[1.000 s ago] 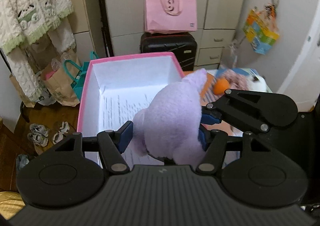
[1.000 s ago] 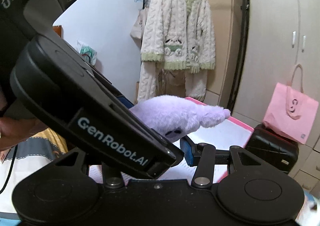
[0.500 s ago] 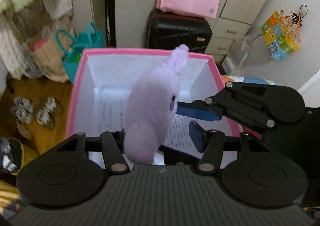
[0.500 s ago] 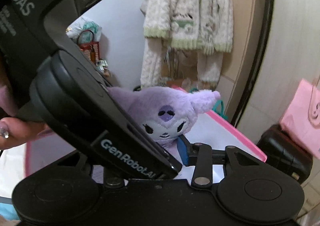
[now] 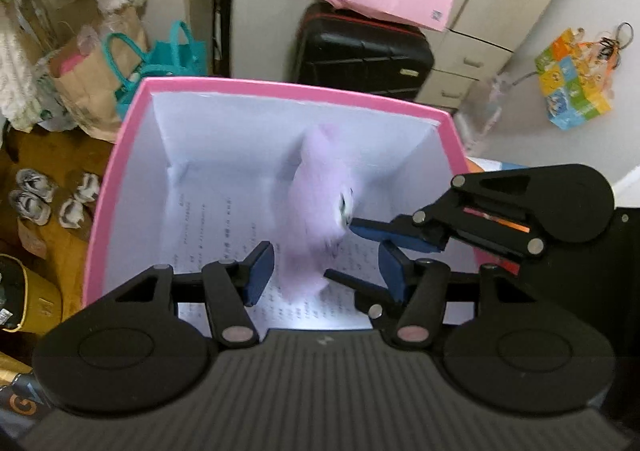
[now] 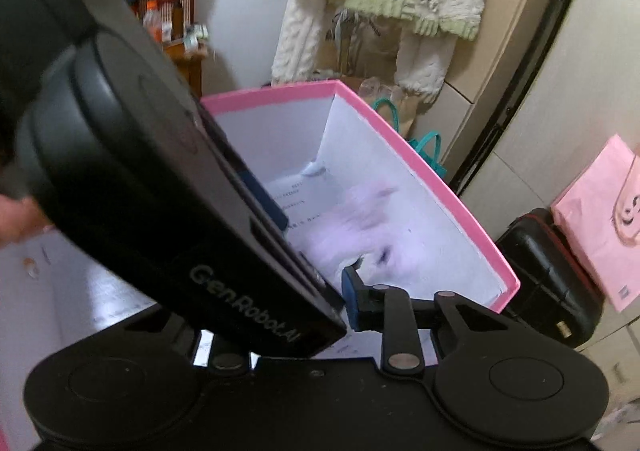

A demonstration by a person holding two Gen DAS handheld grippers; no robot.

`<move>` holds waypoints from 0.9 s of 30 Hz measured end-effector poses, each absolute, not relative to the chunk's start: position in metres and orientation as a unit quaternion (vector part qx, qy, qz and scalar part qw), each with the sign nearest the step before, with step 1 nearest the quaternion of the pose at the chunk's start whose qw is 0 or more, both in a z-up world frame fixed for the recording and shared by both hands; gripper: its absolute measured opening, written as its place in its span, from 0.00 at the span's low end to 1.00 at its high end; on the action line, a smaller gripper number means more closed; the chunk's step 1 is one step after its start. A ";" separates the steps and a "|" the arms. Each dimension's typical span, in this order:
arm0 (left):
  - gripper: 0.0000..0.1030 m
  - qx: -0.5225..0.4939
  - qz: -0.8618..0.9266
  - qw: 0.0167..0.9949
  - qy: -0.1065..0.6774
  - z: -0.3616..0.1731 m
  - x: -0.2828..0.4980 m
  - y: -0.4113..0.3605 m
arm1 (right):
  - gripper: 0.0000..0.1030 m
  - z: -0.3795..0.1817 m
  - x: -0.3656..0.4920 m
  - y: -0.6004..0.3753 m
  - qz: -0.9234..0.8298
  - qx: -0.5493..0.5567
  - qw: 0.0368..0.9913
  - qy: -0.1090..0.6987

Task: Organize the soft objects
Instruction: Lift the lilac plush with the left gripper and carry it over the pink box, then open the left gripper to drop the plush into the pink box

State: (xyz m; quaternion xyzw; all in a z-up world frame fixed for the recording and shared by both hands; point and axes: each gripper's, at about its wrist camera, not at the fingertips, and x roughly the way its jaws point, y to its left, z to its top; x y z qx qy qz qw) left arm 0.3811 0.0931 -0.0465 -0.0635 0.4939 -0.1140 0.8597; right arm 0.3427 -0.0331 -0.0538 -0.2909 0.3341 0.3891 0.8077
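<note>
Left claw (image 5: 324,271) gapes; plush (image 5: 320,191) blurred in box (image 5: 120,155).

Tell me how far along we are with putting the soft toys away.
The purple plush is blurred inside the pink box, apparently just dropped. The left gripper is open over it, holding nothing. Whether other toys remain isn't visible.
</note>
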 end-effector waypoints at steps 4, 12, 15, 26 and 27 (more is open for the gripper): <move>0.46 -0.061 -0.110 0.865 0.486 -0.047 0.386 0.099 | 0.23 -0.059 0.354 -0.032 0.391 -0.287 0.802 0.348; 0.45 -0.008 -0.080 0.886 0.457 -0.034 0.376 0.100 | 0.17 -0.060 0.361 -0.041 0.384 -0.263 0.809 0.360; 0.50 0.008 -0.081 0.891 0.446 -0.025 0.364 0.102 | 0.17 -0.046 0.349 -0.051 0.383 -0.252 0.817 0.349; 0.59 0.052 -0.119 0.906 0.403 0.009 0.291 0.094 | 0.19 -0.002 0.282 -0.091 0.349 -0.204 0.850 0.336; 0.60 0.058 -0.120 0.907 0.399 0.012 0.284 0.093 | 0.19 0.000 0.277 -0.093 0.349 -0.199 0.851 0.338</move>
